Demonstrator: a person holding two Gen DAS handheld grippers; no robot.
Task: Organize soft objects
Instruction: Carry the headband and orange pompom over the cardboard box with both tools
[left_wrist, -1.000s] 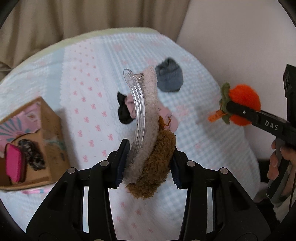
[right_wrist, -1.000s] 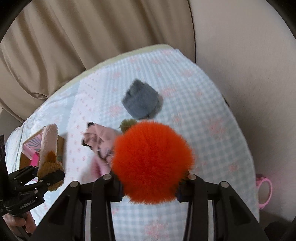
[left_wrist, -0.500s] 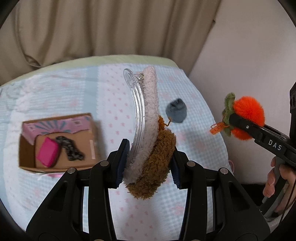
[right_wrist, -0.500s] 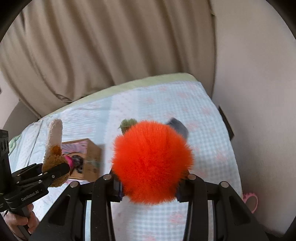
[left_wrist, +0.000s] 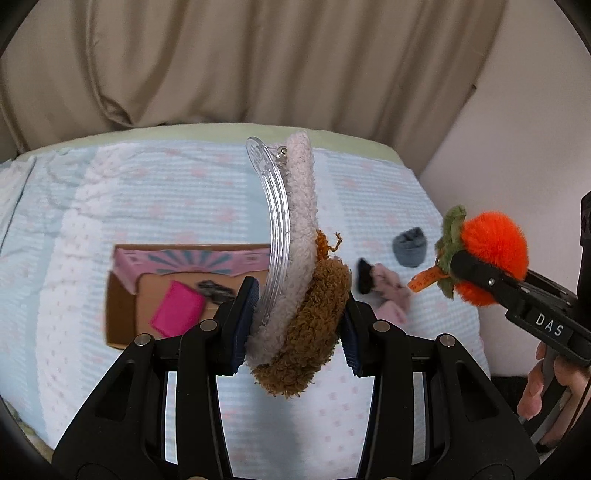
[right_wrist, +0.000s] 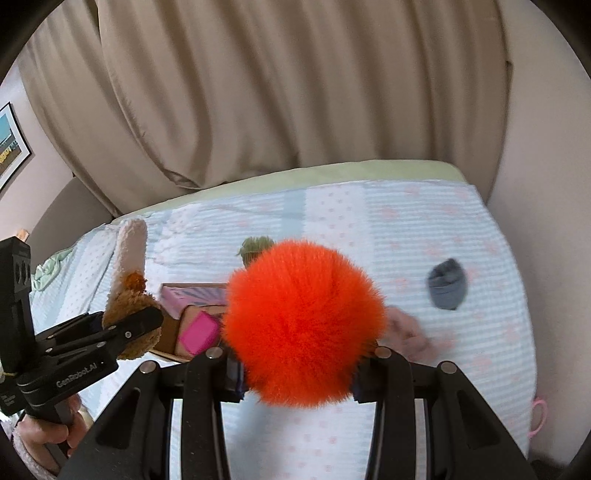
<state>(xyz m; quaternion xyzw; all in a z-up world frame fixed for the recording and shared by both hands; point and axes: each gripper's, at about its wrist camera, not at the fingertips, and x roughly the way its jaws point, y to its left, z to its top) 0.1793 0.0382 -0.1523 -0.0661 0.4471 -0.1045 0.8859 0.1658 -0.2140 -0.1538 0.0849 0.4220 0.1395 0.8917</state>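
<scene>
My left gripper (left_wrist: 295, 328) is shut on a fluffy hair clip (left_wrist: 303, 280) of beige and brown plush with a clear plastic arc, held upright above the bed. The same clip (right_wrist: 129, 288) shows at the left of the right wrist view. My right gripper (right_wrist: 297, 365) is shut on an orange pompom (right_wrist: 303, 328) with a green leafy top; in the left wrist view the pompom (left_wrist: 491, 254) hangs at the right. An open cardboard box (left_wrist: 122, 302) with a pink lid flap lies on the bed below, holding a pink item (left_wrist: 177, 308) and a dark scrunchie (left_wrist: 216, 290).
A grey sock ball (left_wrist: 410, 247) and a pink-and-black cloth bundle (left_wrist: 384, 291) lie on the light-blue patterned bedspread (left_wrist: 147, 192). Beige curtains (left_wrist: 258, 59) hang behind the bed; a wall stands at the right. A pink ring (right_wrist: 539, 410) hangs off the bed's right edge.
Both grippers rose and pulled back with their loads; the bed looks farther below. The box shifted from the far left toward the middle under the left gripper, and the socks drifted right.
</scene>
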